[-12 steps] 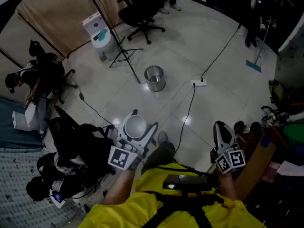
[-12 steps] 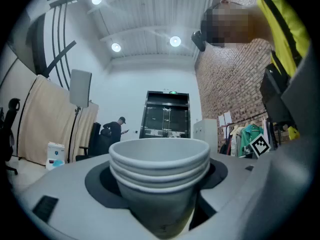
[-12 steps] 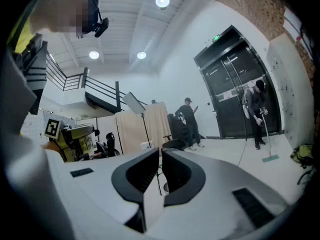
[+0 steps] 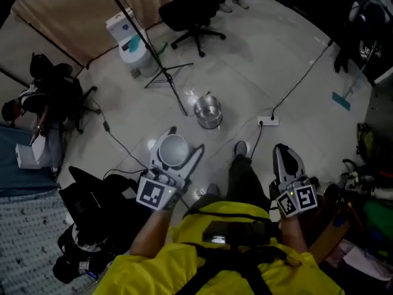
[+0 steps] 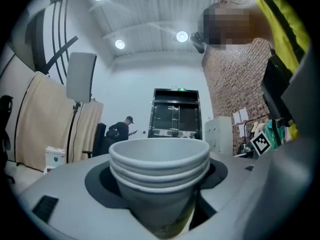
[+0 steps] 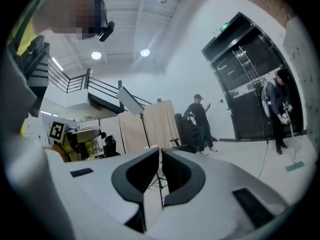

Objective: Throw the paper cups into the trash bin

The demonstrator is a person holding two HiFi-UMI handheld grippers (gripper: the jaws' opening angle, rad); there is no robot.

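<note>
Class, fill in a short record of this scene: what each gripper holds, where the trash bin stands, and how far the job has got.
Left gripper: closed on a nested stack of paper cups, held upright
Right gripper: jaws together, nothing between them
Trash bin: metal, on the floor, ahead of both grippers and apart from them
Progress: cups not yet in the bin
Nearby: office chair, power strip

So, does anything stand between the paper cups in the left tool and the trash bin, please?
Nothing visible does: only bare floor lies between the paper cups in the left tool and the trash bin. A light stand's leg ends just left of the bin, off the direct line.
</note>
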